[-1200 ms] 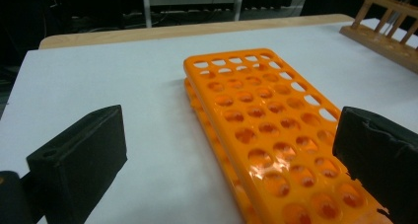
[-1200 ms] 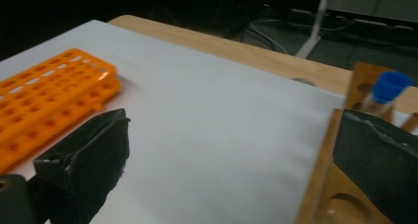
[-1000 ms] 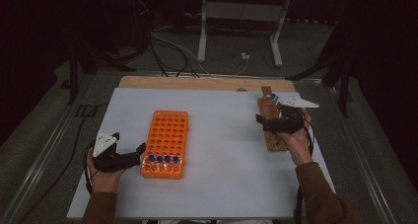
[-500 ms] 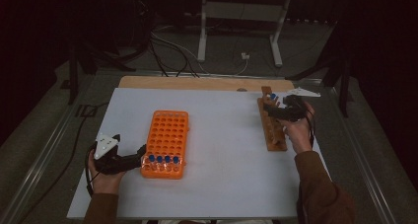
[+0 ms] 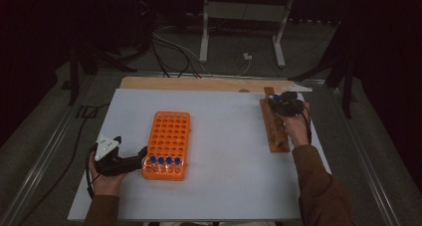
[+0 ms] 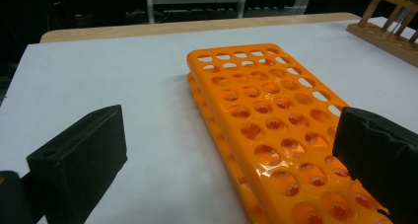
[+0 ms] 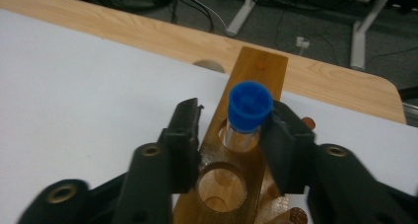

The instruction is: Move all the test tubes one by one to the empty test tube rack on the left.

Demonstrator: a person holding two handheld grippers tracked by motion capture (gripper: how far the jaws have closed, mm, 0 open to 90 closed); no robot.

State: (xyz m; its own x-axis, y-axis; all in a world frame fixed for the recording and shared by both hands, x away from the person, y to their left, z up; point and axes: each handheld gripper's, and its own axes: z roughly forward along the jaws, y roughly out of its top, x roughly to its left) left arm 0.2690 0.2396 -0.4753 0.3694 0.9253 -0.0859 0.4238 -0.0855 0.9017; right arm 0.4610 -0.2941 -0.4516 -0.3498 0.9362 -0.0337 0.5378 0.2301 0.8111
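A clear tube with a blue cap (image 7: 250, 105) stands in the far hole of the wooden rack (image 7: 256, 71) at the table's right. My right gripper (image 7: 231, 120) straddles it and its jaws have just been closing. One pad touches the cap's side, while the other still stands a gap away. In the high view that gripper (image 5: 279, 102) sits over the far end of the wooden rack (image 5: 275, 129). My left gripper (image 6: 231, 150) is open, one jaw over the orange rack (image 6: 266, 110) and one beside it. Several blue-capped tubes (image 5: 164, 160) fill the near row of the orange rack (image 5: 169, 131).
A white board (image 5: 224, 161) covers the table, with a strip of wood (image 5: 199, 83) along its far edge. Beyond it are metal stand legs (image 5: 204, 42) and cables on the floor. Empty holes run along the wooden rack near my right hand.
My right gripper has moved away along the wooden rack to its far end, and its jaws have narrowed around the blue-capped tube. The left gripper has stayed put.
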